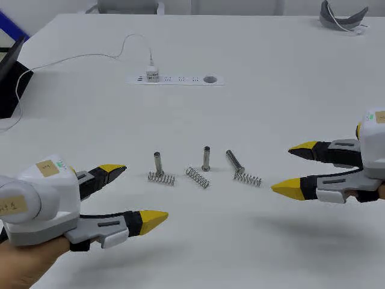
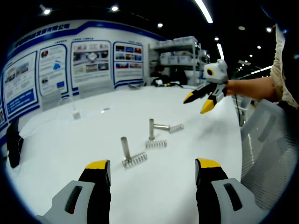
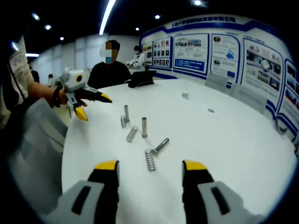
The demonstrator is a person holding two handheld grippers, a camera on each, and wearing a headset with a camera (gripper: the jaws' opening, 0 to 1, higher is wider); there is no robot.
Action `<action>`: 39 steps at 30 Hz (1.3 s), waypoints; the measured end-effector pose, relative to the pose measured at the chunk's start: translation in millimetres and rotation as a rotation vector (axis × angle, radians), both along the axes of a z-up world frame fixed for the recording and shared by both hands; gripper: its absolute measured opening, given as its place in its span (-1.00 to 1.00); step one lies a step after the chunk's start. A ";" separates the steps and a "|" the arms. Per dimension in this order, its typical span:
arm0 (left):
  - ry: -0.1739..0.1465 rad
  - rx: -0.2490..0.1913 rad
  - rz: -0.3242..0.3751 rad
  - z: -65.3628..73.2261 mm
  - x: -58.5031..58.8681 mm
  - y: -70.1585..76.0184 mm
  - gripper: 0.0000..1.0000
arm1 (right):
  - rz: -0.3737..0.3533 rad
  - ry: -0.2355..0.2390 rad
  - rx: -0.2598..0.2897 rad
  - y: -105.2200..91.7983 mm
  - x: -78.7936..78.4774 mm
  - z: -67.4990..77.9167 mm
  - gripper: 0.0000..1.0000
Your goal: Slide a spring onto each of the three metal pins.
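Note:
Three metal pins are on the white table. The left pin and middle pin stand upright, while the right pin lies tipped over. A loose spring lies flat by each: left spring, middle spring, right spring. My left gripper hovers open at the lower left, short of the left pin. My right gripper is open at the right, level with the fallen pin and its spring. Neither holds anything.
A white power strip with a plugged-in adapter and trailing cable lies behind the pins. A dark device sits at the table's left edge, and a grey curved object at the far right corner. A person sits across the table.

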State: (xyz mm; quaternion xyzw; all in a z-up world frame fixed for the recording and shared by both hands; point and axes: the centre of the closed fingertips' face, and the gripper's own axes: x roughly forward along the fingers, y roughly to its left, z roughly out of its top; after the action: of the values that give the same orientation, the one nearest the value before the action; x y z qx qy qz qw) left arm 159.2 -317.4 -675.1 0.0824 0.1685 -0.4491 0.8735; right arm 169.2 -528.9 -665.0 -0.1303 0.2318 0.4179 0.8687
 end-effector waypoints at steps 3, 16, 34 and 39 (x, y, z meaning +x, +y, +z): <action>0.000 0.000 -0.001 0.0 -0.8 -0.2 0.49 | -0.001 0.001 -0.009 2.1 4.7 2.5 0.06; -0.007 -0.004 0.002 4.0 -3.7 1.0 0.48 | -0.008 0.021 -0.068 21.3 33.7 5.6 -0.06; -0.006 -0.022 -0.004 3.2 -5.7 -1.6 0.45 | -0.097 0.114 -0.143 52.2 71.3 -17.8 -0.37; 0.000 -0.023 -0.004 1.5 -5.8 -0.3 0.44 | -0.156 0.161 -0.159 55.1 80.4 -31.7 -0.43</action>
State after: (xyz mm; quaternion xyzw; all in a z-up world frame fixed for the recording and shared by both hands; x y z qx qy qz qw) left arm 153.4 -317.7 -673.6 0.0730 0.1632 -0.4529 0.8735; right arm 249.6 -473.8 -696.6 -0.1461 0.3426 0.3386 0.8641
